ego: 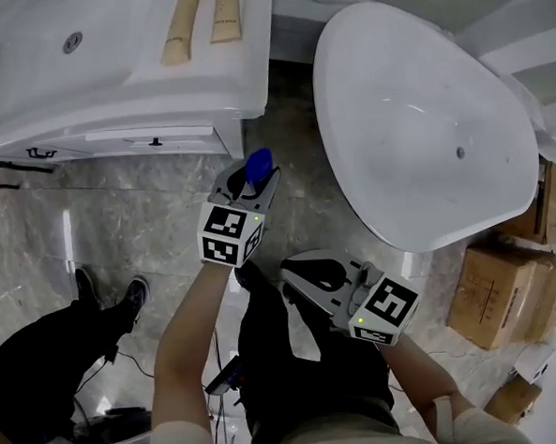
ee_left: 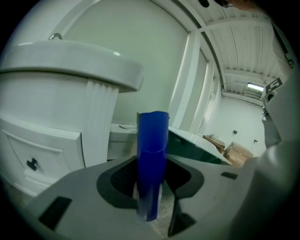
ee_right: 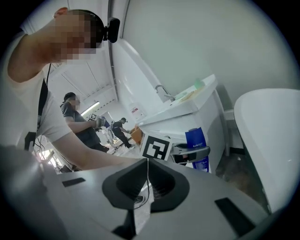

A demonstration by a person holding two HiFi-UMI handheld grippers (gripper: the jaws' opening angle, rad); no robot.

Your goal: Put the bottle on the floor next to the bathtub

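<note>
Bottle over marble floor, beside bathtub

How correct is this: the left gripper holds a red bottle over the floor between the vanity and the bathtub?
One thing is wrong: the bottle is blue, not red, as the left gripper view shows. The left gripper does hold it over the floor between the vanity and the bathtub.

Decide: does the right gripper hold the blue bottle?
No, the right gripper is shut on nothing, while the left gripper grips the blue bottle.
</note>
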